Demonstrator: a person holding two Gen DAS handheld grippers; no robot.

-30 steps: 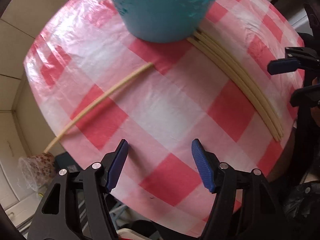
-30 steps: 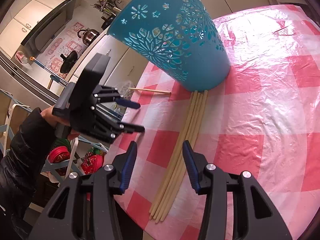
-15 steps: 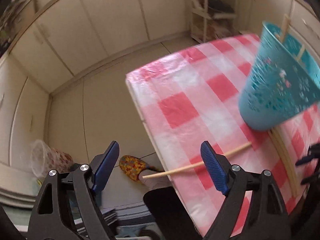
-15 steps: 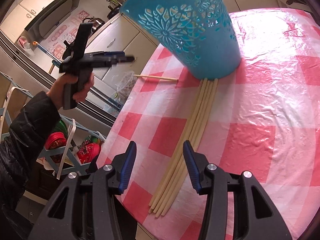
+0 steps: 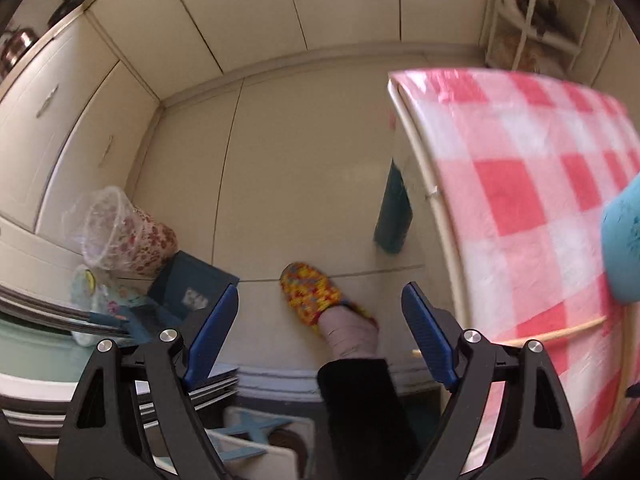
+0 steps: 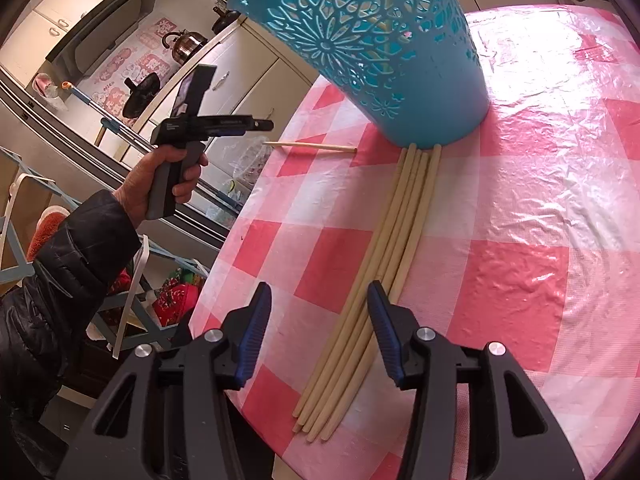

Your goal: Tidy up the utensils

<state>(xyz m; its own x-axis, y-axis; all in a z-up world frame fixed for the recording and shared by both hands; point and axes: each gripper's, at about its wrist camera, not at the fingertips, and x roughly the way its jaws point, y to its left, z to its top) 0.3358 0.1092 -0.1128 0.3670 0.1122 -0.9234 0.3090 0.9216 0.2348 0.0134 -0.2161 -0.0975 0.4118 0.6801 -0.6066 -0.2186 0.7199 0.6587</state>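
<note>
hovering right gripper open, empty, over chopstick bundle; left gripper open off-table; needing a pinch next.

On the desk, the perforated basket stands at twelve o'clock. A bundle of chopsticks runs from its base toward six. A single chopstick lies at ten o'clock, overhanging the desk's edge.
</note>
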